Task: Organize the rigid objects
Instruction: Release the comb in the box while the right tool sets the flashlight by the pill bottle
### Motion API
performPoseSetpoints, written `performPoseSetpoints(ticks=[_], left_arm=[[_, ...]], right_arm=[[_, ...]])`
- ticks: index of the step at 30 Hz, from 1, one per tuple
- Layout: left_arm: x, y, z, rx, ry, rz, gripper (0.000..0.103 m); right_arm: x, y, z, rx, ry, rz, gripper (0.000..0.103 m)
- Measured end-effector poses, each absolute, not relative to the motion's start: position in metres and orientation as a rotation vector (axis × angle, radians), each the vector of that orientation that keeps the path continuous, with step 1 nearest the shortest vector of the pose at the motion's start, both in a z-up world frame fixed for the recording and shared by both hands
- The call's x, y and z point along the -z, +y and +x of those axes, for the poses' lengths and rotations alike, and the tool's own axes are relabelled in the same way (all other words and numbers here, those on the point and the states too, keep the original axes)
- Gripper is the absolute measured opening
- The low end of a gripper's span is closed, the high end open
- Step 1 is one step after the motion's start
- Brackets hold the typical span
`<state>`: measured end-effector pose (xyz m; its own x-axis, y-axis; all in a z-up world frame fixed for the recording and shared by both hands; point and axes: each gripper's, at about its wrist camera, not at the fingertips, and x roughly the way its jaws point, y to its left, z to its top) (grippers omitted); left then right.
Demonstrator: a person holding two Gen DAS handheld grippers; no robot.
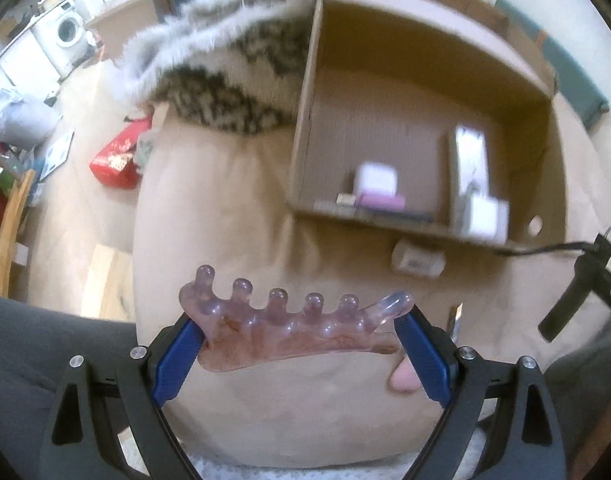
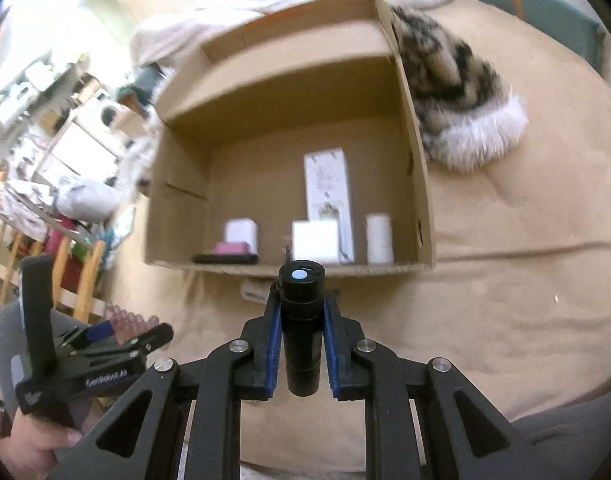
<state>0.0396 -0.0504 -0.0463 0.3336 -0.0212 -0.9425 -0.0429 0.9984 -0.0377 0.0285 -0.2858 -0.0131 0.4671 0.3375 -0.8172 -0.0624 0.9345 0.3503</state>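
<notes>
In the left wrist view, the lower left of the frame shows a grey-clad leg, and further up a red packet (image 1: 115, 164) lies on the pale floor. At lower centre the left gripper (image 1: 301, 334) is clamped across the ends of a translucent pink plastic massage comb with six knobbed prongs (image 1: 289, 328), its blue pads (image 1: 177, 350) pressing on either end, jaws set wide around it. The comb hangs above a tan bedsheet (image 1: 233, 208). Above it, upper centre, lies a leopard-patterned fluffy garment with white fur trim (image 1: 221, 80), touching the left wall of an open brown cardboard box (image 1: 305, 100) at upper right. Blurred white and pink cartons stand inside the box along its near wall. A small white carton (image 1: 419, 260) lies on the sheet just outside that wall.

In the right wrist view, the left gripper shows at lower left, held by a hand (image 2: 33, 444). At lower centre the right gripper (image 2: 302, 320) is closed tight on a black cylindrical flashlight (image 2: 302, 336), which points away toward the box, its lens end near the box's front edge in the frame. Inside the box stands a tall white carton (image 2: 328, 188), with smaller white ones beside it and a flat black item (image 2: 225, 258) to their left
</notes>
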Motion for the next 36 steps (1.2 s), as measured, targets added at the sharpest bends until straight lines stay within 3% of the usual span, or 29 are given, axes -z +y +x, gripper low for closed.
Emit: performPoseSetpoints(ticks=[13,19,36], left_arm=[[-0.019,-0.067,0.085,0.081,1.124,-0.058,0.091],[-0.019,-0.076,0.113,0.141,1.129,-0.053,0.091],[0.056,-0.12,0.152,0.226,1.192,0.05,0.091]], right_arm=[[-0.073,-0.283,0.059,-0.326,0.878,0.311,0.02],[-0.086,-0.282,0.086,-0.339,0.845,0.323,0.02],[0.047,-0.294,0.132,-0.191,1.121,0.274,0.02]])
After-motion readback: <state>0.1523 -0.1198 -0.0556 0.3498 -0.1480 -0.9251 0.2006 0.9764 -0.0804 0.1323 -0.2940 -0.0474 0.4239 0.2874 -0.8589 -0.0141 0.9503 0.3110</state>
